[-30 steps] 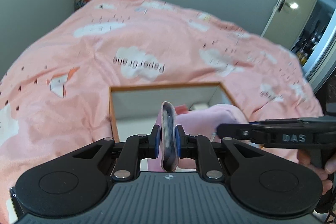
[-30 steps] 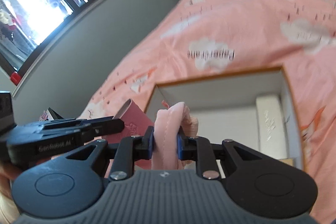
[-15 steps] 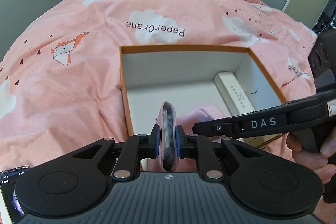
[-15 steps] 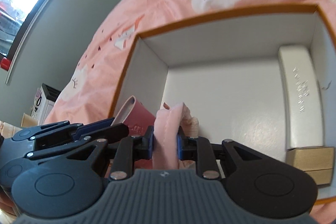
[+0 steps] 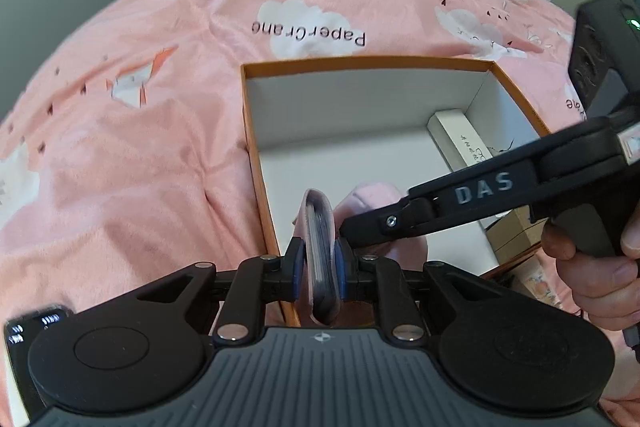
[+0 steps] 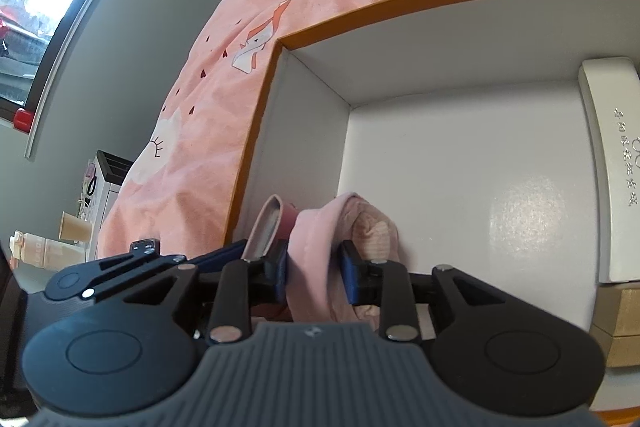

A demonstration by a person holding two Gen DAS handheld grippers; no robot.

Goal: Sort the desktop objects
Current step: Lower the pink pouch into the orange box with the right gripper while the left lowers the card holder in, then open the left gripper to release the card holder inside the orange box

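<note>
A flat pink pouch (image 5: 319, 247), thin and rounded at its end, stands on edge, clamped between the blue pads of the left claw (image 5: 318, 265) at the near-left corner of the box (image 5: 360, 95); the box is open-topped, orange-rimmed and white inside, resting on the bed; a soft pink cloth (image 6: 320, 251), bunched and folded, sits pinched in the right claw (image 6: 314, 269) just beside the pouch, low over the box floor; a long white case (image 6: 614, 163) with printed characters lies along the box's right wall; a tan carton (image 6: 620, 323) sits in its near-right corner.
</note>
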